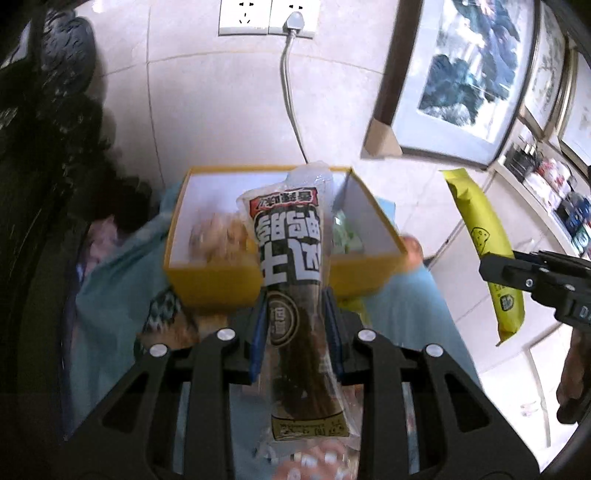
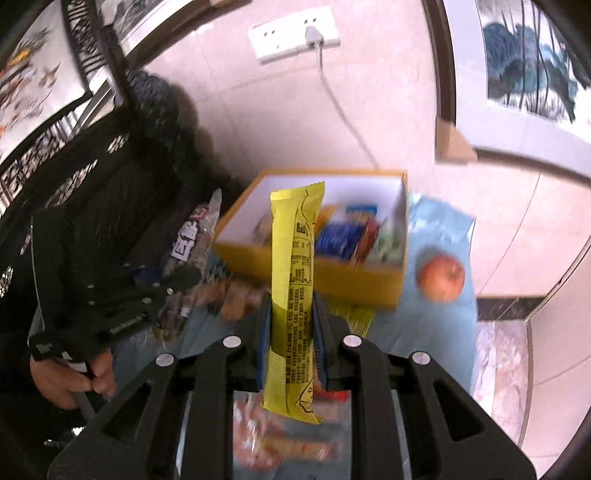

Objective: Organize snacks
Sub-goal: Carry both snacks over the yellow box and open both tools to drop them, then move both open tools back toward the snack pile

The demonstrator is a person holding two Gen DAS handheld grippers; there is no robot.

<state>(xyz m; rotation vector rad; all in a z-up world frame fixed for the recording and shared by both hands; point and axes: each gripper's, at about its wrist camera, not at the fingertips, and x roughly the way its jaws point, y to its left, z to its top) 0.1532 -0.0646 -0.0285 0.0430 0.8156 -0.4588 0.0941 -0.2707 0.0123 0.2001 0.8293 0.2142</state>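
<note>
Gripped between the blue pads of the left claw is a long clear packet with dark printed label. Right claw is closed on a long yellow foil snack bar. Both packets hang before the yellow cardboard box with white inside, which holds other snacks. I judge this the carrying step; next each packet must go over the box and be released.

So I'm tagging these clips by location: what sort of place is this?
Probably a home or a small gallery-like room. Framed paintings lean against a tiled wall with a wall socket, and a yellow box of snacks sits on a blue cloth.
</note>
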